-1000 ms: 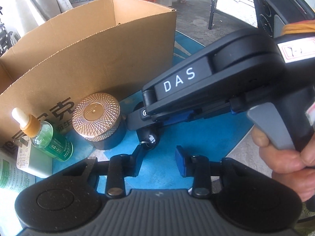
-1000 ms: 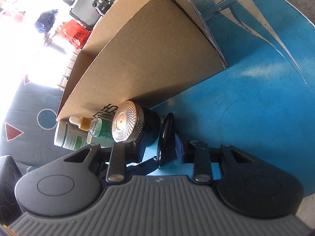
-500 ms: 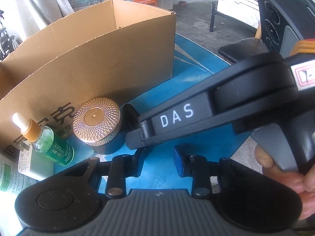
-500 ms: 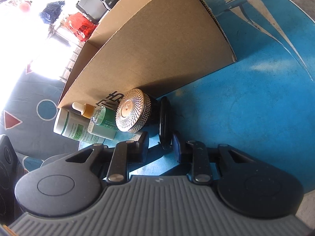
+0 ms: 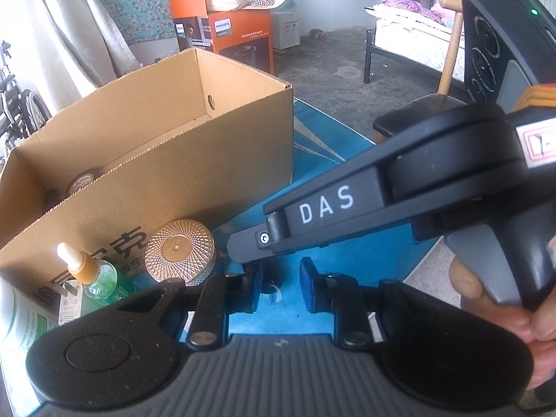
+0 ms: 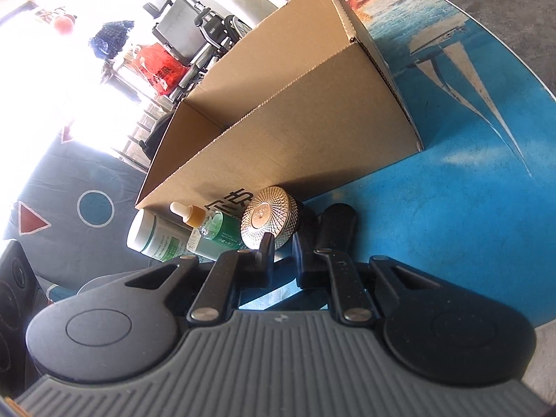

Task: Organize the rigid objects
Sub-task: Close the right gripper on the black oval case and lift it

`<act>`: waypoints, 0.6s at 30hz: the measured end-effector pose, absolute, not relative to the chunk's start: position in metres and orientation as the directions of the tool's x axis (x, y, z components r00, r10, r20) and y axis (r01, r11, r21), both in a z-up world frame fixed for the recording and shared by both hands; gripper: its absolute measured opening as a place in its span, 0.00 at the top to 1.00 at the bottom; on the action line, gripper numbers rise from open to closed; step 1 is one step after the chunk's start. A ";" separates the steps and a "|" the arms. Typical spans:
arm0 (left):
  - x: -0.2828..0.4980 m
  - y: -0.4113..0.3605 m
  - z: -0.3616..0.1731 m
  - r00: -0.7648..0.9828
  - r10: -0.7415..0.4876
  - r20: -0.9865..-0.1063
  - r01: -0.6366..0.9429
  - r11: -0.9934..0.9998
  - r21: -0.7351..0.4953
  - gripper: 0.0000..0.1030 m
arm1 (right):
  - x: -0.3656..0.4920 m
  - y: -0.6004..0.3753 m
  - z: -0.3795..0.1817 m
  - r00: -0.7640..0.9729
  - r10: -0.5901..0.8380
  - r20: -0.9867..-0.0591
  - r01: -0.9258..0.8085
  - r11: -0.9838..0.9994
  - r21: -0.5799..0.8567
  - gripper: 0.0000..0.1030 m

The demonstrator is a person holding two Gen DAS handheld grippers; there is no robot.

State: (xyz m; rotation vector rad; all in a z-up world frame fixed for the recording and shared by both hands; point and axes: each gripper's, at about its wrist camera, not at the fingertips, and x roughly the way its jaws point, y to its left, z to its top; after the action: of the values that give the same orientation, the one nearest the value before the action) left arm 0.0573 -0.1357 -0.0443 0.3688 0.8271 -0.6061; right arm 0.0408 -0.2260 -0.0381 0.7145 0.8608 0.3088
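Note:
A dark jar with a rose-gold textured lid [image 5: 179,255] [image 6: 269,220] stands against the cardboard box [image 5: 166,180] [image 6: 312,132]. A green dropper bottle [image 5: 92,278] [image 6: 208,227] and a white-green tube [image 6: 154,239] lie to its left. A flat black oval object [image 6: 337,229] stands on edge right of the jar, beside my right gripper's right finger. My right gripper [image 6: 281,260] is narrowly open with nothing between its fingers. It reaches across the left wrist view as the "DAS" arm [image 5: 326,205]. My left gripper [image 5: 279,283] is open and empty above the blue table.
The round blue table [image 6: 469,191] has its edge at the right. The box holds a round lidded item [image 5: 81,180]. A chair [image 5: 417,114], a bed and an orange Philips box [image 5: 226,31] stand beyond.
My right gripper has let go of the black oval object, which now stands right of its fingers, and has drawn back. My left gripper has risen, so the box interior shows.

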 end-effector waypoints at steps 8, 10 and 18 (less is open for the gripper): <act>0.054 -0.132 -0.047 0.527 -0.339 -0.779 0.621 0.780 0.080 0.76 | 0.038 -0.229 -0.040 0.616 0.515 -0.596 0.057 0.725 0.686 0.89; 0.052 -0.132 -0.048 0.533 -0.325 -0.782 0.614 0.784 0.093 0.69 | 0.038 -0.233 -0.045 0.614 0.511 -0.602 0.082 0.716 0.693 0.87; 0.069 -0.133 -0.061 0.516 -0.280 -0.810 0.585 0.806 0.095 0.62 | 0.055 -0.238 -0.058 0.603 0.485 -0.634 0.128 0.726 0.676 0.69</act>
State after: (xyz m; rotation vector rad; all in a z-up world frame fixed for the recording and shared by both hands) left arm 0.0691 -0.1328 -0.0606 0.3814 0.8869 -0.5342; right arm 0.0555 -0.2380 -0.0581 0.7533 0.9200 0.2308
